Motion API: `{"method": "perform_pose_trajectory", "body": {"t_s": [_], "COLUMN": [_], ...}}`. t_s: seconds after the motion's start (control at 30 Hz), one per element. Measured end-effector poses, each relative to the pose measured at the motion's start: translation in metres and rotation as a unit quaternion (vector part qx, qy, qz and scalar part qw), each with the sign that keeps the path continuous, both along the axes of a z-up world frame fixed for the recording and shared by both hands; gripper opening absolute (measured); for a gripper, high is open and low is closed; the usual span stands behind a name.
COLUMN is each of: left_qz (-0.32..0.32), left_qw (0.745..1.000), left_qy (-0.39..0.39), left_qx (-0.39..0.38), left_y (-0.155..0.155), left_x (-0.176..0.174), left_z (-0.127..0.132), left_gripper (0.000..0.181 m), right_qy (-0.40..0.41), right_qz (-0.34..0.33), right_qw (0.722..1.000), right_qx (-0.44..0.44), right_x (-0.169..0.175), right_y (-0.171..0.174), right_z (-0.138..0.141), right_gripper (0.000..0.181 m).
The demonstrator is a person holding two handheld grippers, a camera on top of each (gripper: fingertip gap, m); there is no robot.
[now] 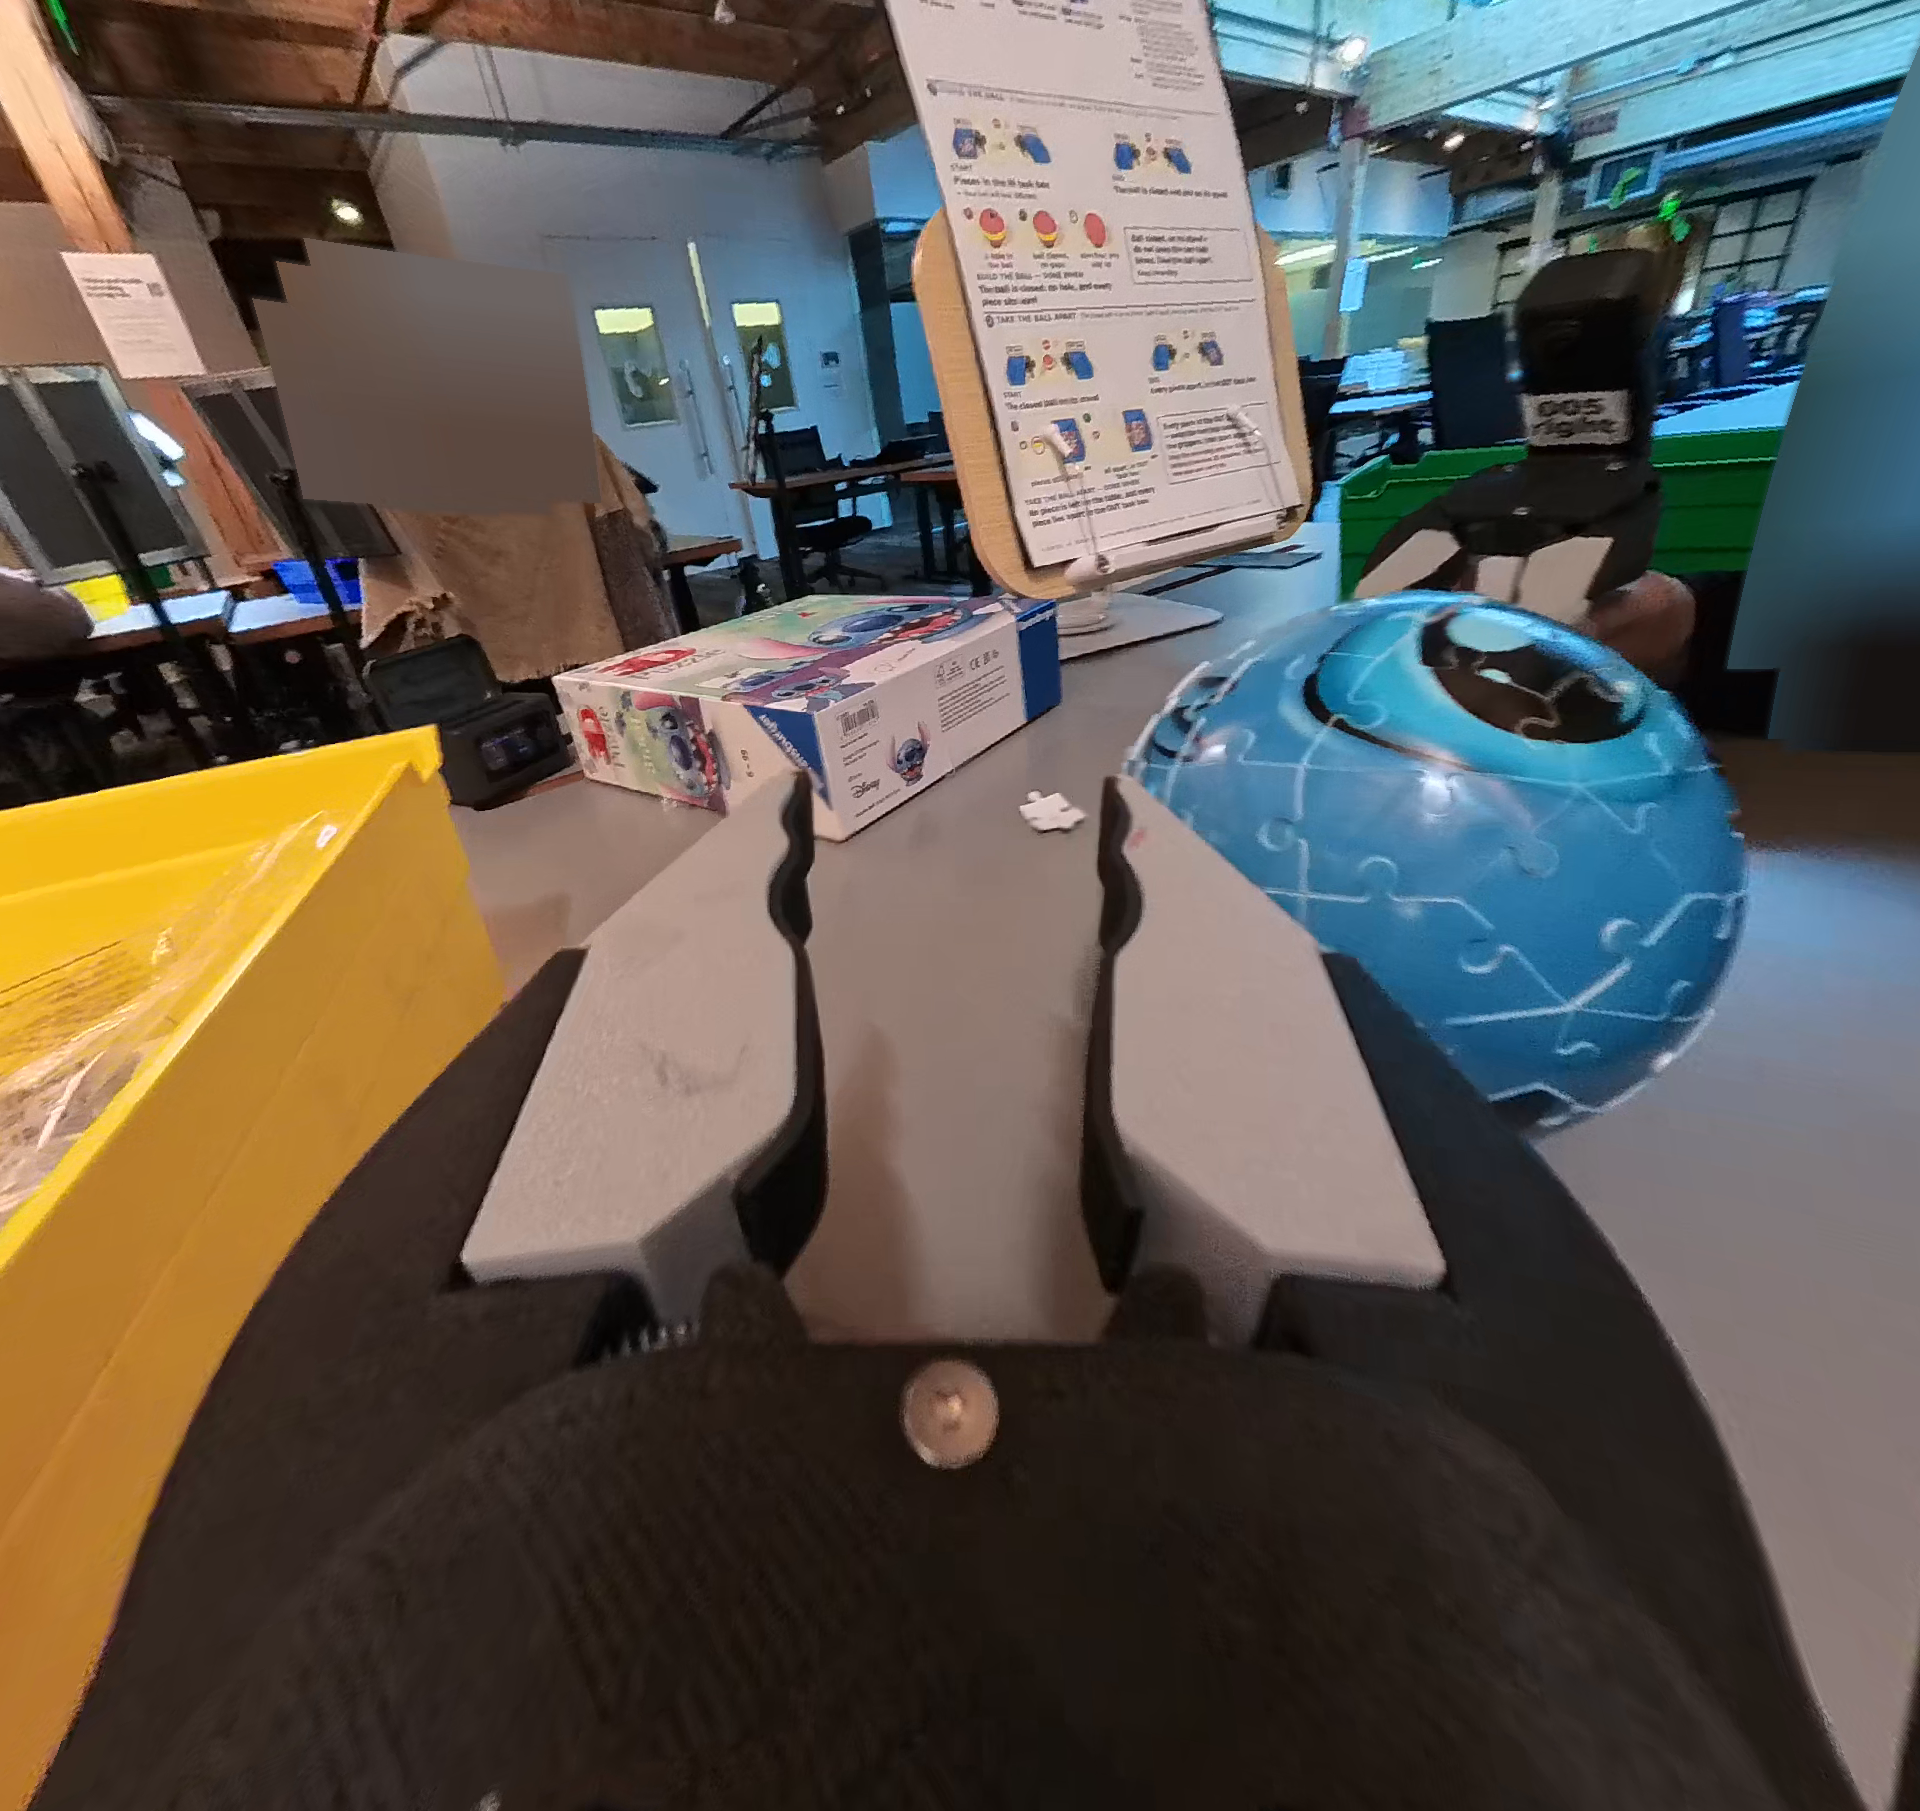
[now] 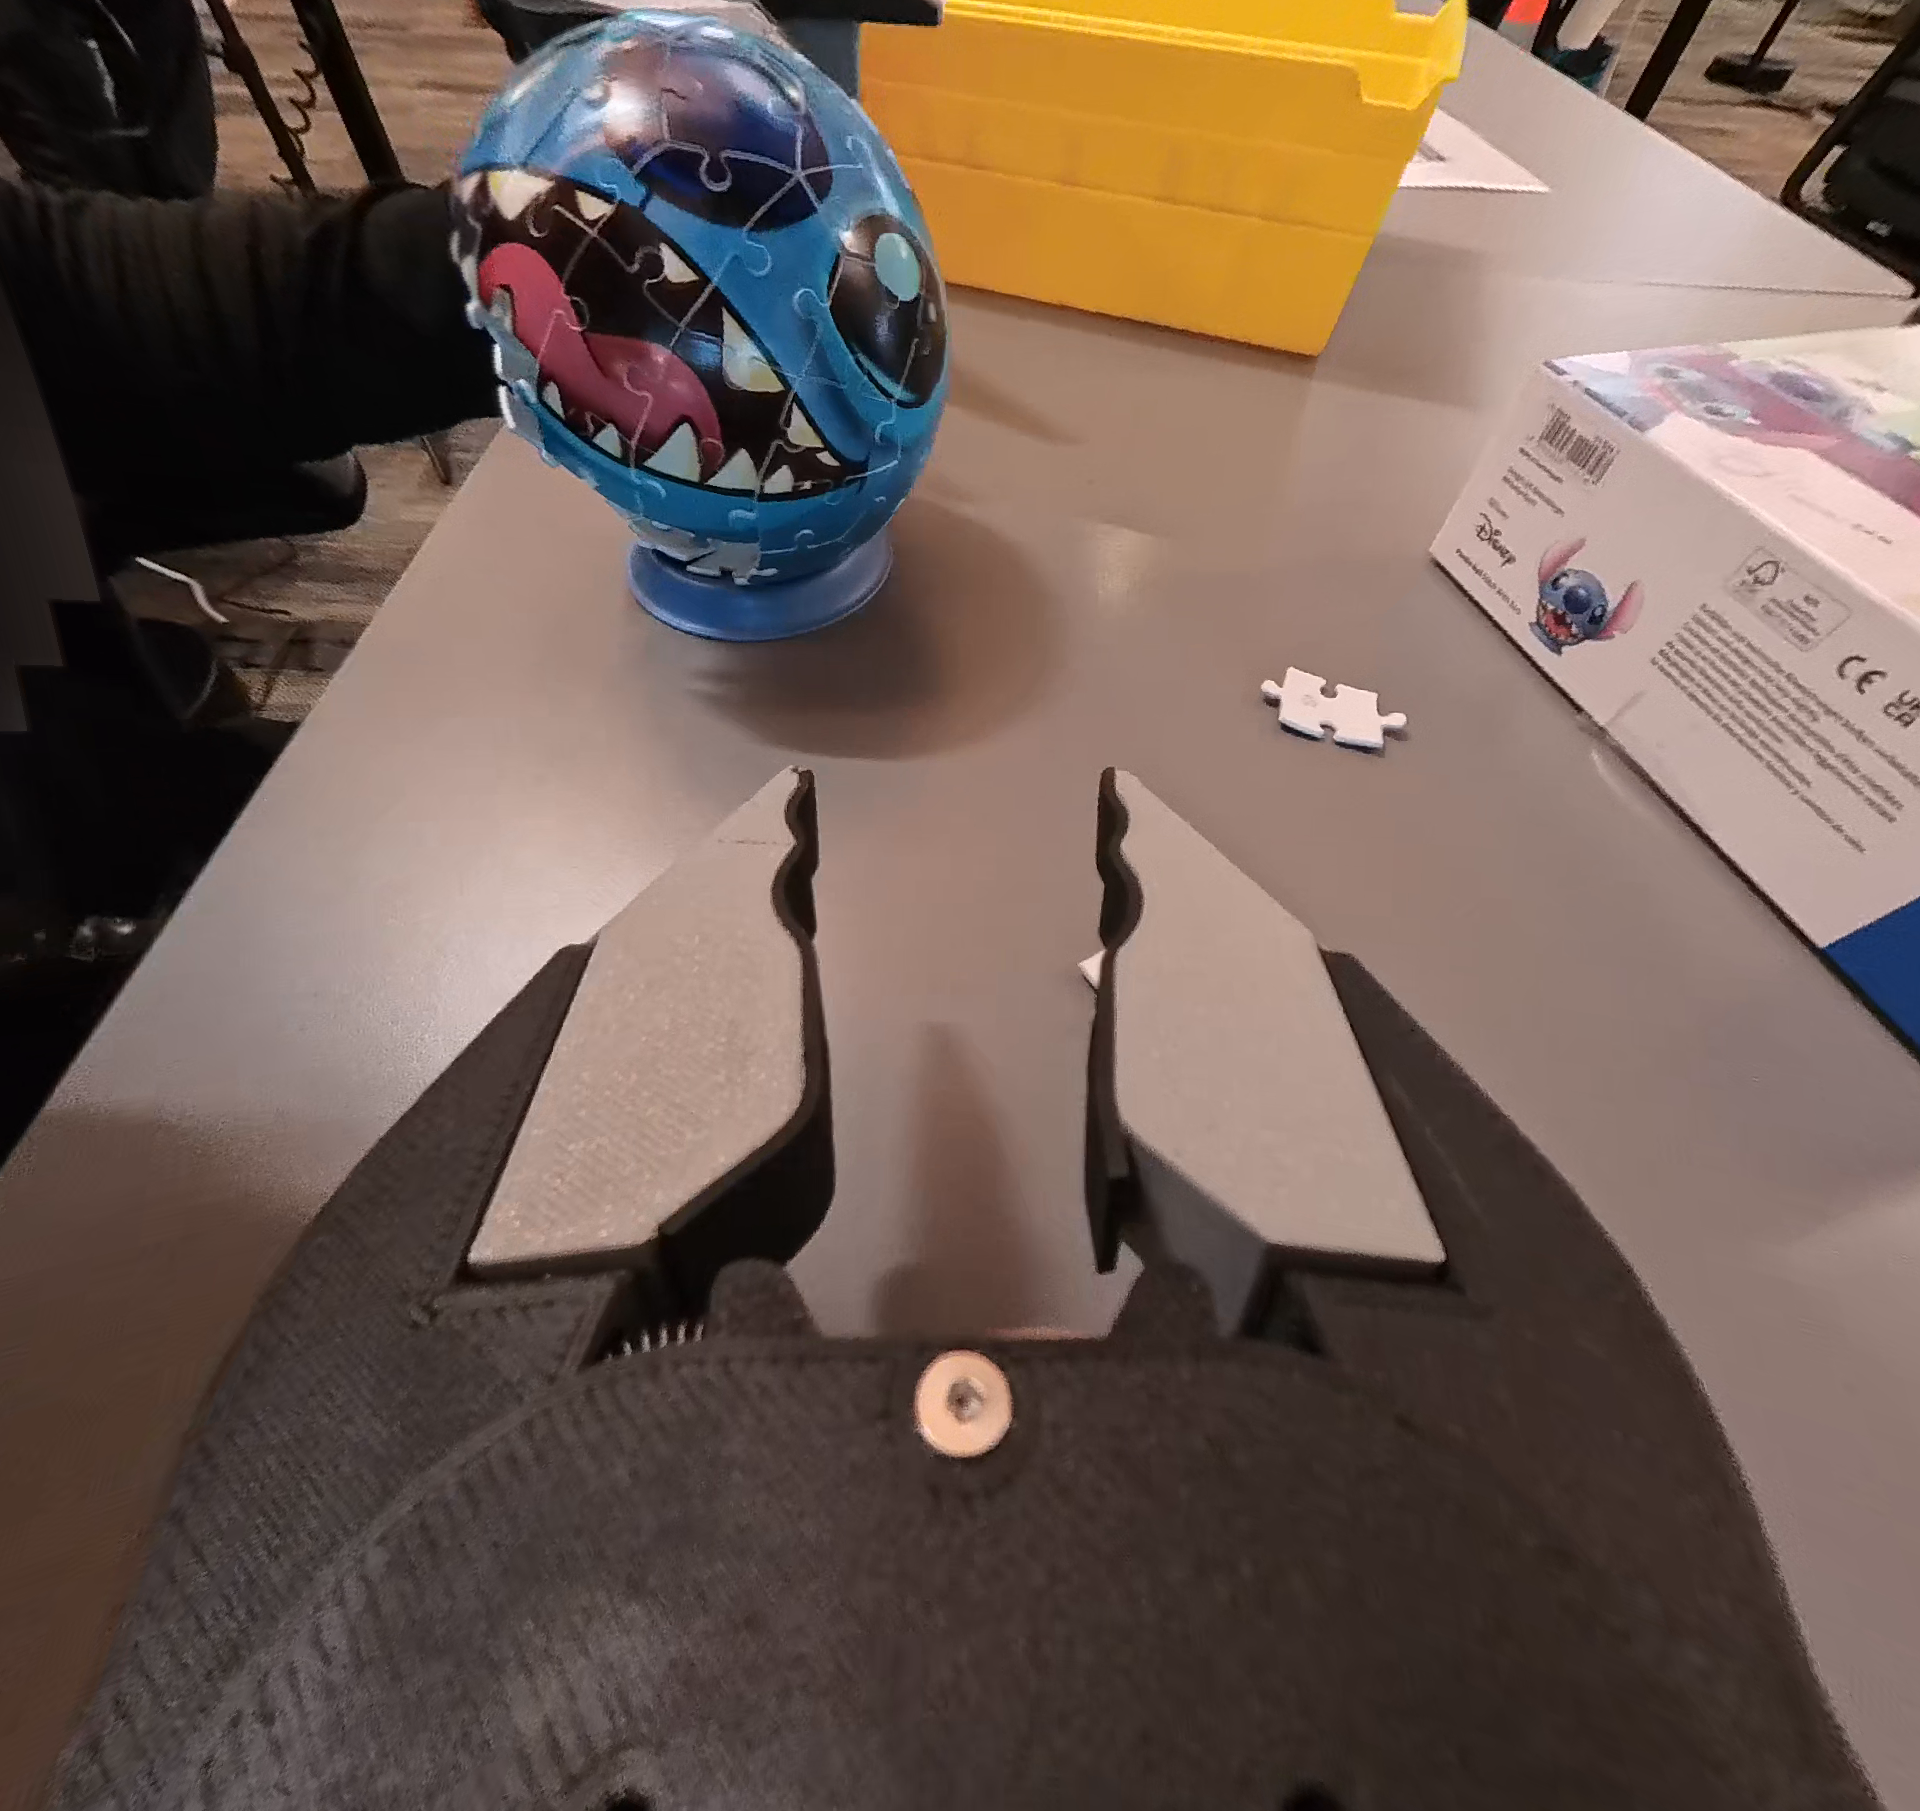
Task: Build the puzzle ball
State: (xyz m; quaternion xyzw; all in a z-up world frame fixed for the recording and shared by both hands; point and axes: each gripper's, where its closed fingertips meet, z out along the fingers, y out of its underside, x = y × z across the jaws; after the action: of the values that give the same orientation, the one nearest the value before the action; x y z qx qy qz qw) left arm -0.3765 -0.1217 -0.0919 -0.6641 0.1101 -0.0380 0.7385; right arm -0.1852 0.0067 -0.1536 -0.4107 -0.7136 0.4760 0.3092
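While both grippers, left gripper [image 1: 951,811] and right gripper [image 2: 956,805], hold their fingers apart and empty, the puzzle ball [image 2: 707,296] sits on its blue stand [image 2: 758,592] at upper left, a loose white piece [image 2: 1333,707] lying right of centre on the worktop [image 2: 1039,535].

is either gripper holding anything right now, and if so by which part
Nothing is held. The left gripper and right gripper are both open and empty; the puzzle ball sits on its stand and the loose pieces lie on the table.

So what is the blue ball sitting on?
The puzzle ball sits on a round blue stand on the grey table. Only the stand's rim shows; the ball covers its top, so where they meet is hidden.
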Motion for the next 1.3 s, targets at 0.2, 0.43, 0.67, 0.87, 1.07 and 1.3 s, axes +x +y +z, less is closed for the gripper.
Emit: {"method": "perform_pose_trajectory", "body": {"t_s": [0.2,0.43,0.67,0.87,1.07,1.3], "left_qz": [-0.146,-0.170,-0.151,-0.149,-0.152,-0.161], "left_qw": [0.989,0.977,0.959,0.957,0.955,0.957], "left_qy": [-0.015,0.065,0.164,0.185,0.183,0.145], "left_qx": [0.012,-0.109,-0.172,-0.166,-0.179,-0.192], "left_y": [-0.028,-0.050,-0.031,-0.020,-0.014,-0.011], "left_x": [0.039,0.050,0.065,0.073,0.076,0.072], "left_z": [0.004,-0.030,-0.060,-0.062,-0.066,-0.064], "left_gripper": [0.067,0.085,0.090,0.094,0.101,0.104], "right_qy": [0.045,0.050,0.051,0.048,0.040,0.009], "right_qz": [0.052,0.097,0.116,0.129,0.129,0.092], "right_qw": [0.997,0.992,0.989,0.986,0.983,0.981], "right_qx": [-0.025,-0.058,-0.078,-0.099,-0.128,-0.172], "right_x": [0.010,-0.009,-0.034,-0.053,-0.068,-0.081], "right_y": [-0.034,-0.073,-0.091,-0.098,-0.099,-0.093], "right_z": [0.017,0.025,0.028,0.031,0.035,0.041], "right_gripper": [0.059,0.073,0.080,0.085,0.082,0.072]}}
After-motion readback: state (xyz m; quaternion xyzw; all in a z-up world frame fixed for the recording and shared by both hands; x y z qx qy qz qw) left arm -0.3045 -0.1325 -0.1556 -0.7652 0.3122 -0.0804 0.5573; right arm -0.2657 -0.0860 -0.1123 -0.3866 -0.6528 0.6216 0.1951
